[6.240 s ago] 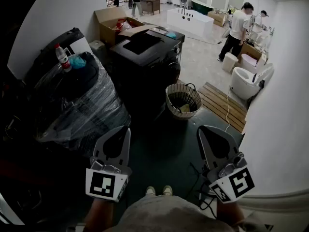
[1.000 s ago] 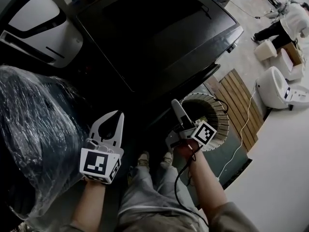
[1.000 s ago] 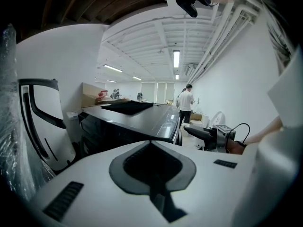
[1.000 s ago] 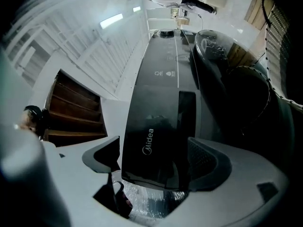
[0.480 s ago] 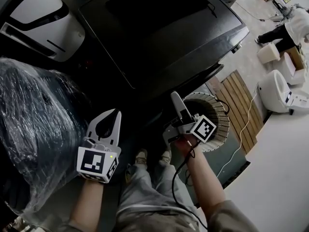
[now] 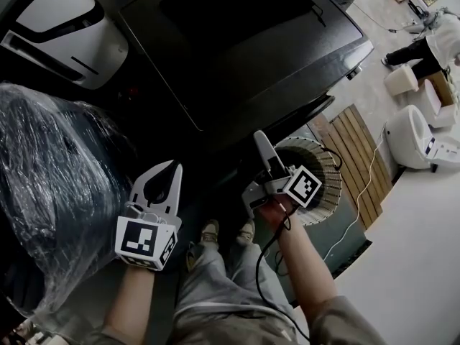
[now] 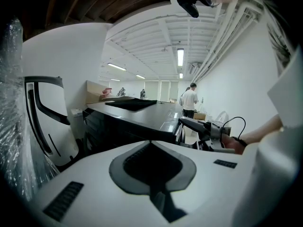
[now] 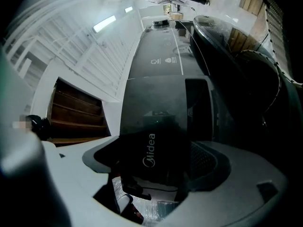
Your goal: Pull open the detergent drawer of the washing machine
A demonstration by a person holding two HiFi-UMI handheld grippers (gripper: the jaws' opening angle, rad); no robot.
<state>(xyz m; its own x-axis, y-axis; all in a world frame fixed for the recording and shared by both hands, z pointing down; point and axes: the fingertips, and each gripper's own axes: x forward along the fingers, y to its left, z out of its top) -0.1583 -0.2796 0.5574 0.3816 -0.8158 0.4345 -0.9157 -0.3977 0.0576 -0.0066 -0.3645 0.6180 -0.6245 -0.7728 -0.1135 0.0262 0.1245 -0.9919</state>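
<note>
The black washing machine fills the top middle of the head view. My right gripper is turned on its side, its tips under the machine's front top edge. In the right gripper view the dark detergent drawer, marked Midea, sits between the two white jaws of the right gripper, which press it from both sides. My left gripper hangs lower left, away from the machine, shut with nothing in it. In its own view the left gripper has its tips together, and the washing machine lies ahead.
A large plastic-wrapped bundle stands close at the left. A woven basket sits right of the right gripper, with wooden slats and a white toilet beyond. A white appliance is at top left. A person stands far right.
Over the last second my right gripper has crept up and in toward the machine's front edge. The left gripper has barely shifted. Six seconds ago I stood well back from the machine.
</note>
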